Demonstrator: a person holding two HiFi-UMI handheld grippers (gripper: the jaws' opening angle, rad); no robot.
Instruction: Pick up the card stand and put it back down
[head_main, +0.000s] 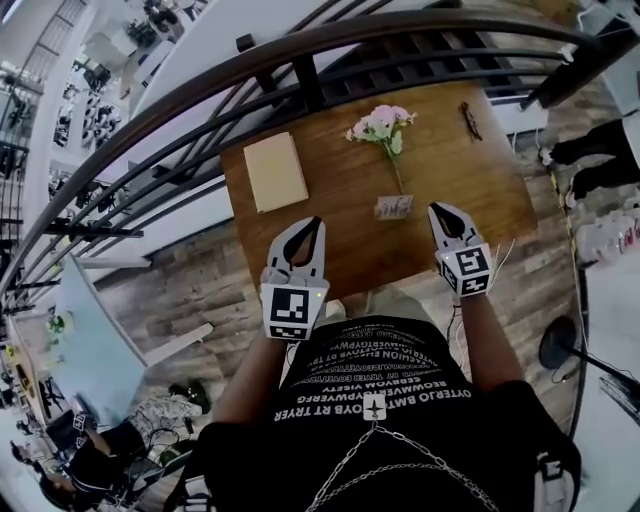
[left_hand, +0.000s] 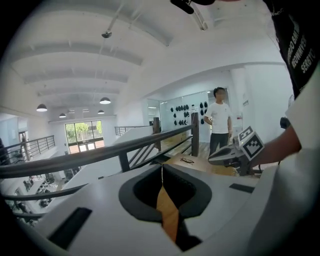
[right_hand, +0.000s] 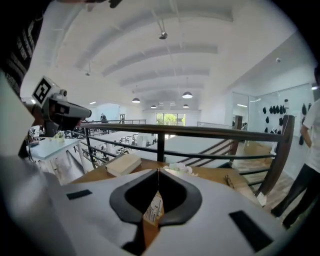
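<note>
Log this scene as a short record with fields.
Surface: wooden table beside a railing
Card stand: standing on the table, below the flowers, not held
Other items: beige book, pink flowers
Left hand-held gripper: shut, empty, over the table's near side
Right hand-held gripper: shut, empty, right of the card stand

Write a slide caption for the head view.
Left gripper and right gripper, both shut, hover over a wooden table with book, flowers and card stand.
</note>
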